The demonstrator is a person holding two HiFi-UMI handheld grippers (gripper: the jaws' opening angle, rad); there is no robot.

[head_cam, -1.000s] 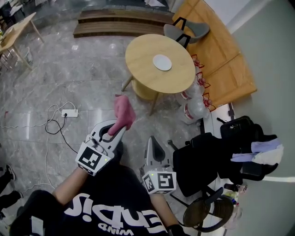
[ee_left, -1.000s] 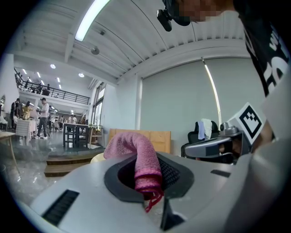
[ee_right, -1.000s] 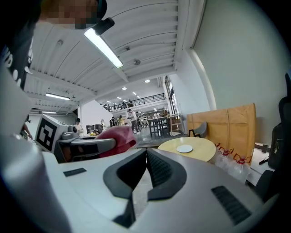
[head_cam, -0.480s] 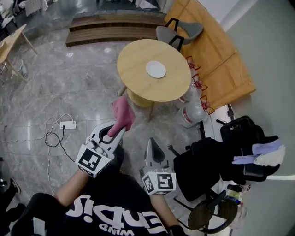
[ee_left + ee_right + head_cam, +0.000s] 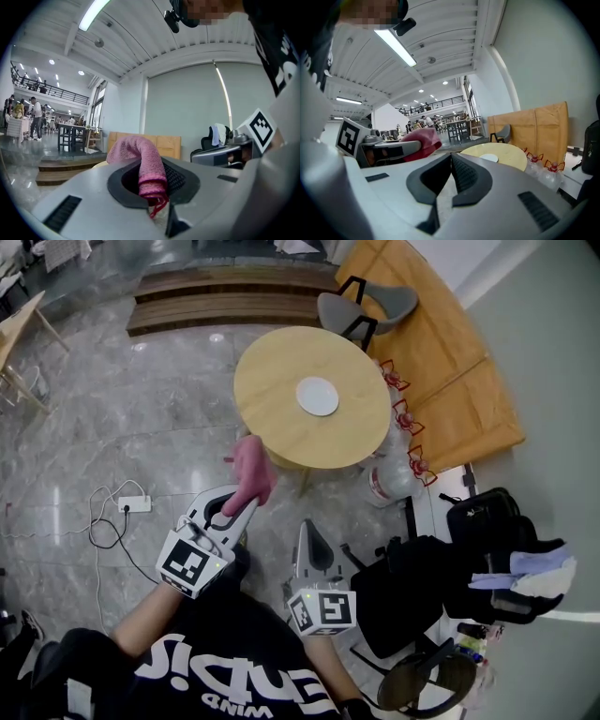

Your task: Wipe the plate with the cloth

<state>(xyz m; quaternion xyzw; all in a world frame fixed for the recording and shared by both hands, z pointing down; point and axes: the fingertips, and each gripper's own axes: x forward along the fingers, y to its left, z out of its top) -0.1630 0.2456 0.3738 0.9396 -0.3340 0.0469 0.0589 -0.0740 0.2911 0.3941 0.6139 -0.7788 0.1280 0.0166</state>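
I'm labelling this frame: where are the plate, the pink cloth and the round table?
plate (image 5: 317, 396), head view, centre of its white face.
pink cloth (image 5: 252, 469), head view, middle of the bunched free end.
round table (image 5: 272, 416), head view, bare wooden top.

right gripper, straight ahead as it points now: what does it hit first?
Probably the round wooden table, at its near edge; only floor lies between it and the right gripper. Height is unclear.
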